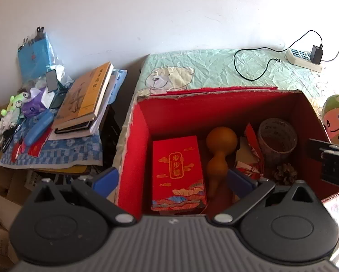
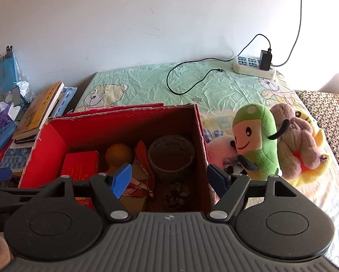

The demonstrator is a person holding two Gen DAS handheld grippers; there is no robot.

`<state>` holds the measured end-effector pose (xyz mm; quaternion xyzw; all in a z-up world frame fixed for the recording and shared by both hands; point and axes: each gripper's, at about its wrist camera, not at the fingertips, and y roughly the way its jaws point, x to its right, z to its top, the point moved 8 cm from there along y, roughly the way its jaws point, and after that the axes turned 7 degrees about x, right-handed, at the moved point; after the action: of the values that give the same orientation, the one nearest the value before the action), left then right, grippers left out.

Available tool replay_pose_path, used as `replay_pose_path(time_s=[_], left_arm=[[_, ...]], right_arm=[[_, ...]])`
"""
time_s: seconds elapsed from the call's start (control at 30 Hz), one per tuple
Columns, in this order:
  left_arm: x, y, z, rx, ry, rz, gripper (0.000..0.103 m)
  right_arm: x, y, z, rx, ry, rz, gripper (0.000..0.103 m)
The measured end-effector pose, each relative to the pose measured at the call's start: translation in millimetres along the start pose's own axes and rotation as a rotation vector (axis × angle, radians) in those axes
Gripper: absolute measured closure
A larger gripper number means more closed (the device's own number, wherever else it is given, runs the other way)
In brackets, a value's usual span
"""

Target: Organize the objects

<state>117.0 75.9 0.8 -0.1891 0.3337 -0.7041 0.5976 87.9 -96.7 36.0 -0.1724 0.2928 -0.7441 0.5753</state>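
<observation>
Two hand-held grippers above an open red cardboard box (image 1: 144,122) standing on a bed covered by a green bear-print sheet (image 1: 205,68). The left gripper (image 1: 171,181) has its blue-padded fingers (image 1: 104,181) spread wide and holds nothing; one finger lies outside the box's left wall, the other over its interior. The right gripper (image 2: 171,179) is likewise spread wide and empty, straddling the box's right wall.

Inside the box: a red gift carton with gold lettering (image 1: 177,172) at the left; a brown gourd (image 1: 219,156) just beside it; folded red patterned paper (image 1: 252,151); a roll of clear tape (image 1: 277,140) at the back right; a brown pine cone (image 1: 285,173) in front of the roll.

Outside the box, on the sheet to its right: a green-hooded plush doll (image 2: 255,140), upright, touching a pink plush toy (image 2: 221,151) and a beige plush bear (image 2: 298,140). A white power strip (image 2: 253,66) with a black charger lies near the wall. A stack of books (image 1: 85,99) rests on a cluttered side table at left.
</observation>
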Motion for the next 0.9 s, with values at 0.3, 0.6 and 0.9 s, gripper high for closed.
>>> replay_pose_path(time_s=[0.3,0.6,0.9], left_arm=[[-2.9,10.7,3.6,-0.009,-0.004,0.0,0.002],[-2.1,18.9,7.3,-0.012,-0.004,-0.014,0.002],[1.6,25.9,7.9,-0.023,-0.012,-0.028,0.002]], right_arm=[[-3.4,14.4,4.1,-0.01,-0.014,0.0,0.028],[-7.8,26.0,6.2,-0.023,-0.031,0.007,0.028],[-8.7,33.9,6.9,-0.035,-0.03,0.022,0.028]])
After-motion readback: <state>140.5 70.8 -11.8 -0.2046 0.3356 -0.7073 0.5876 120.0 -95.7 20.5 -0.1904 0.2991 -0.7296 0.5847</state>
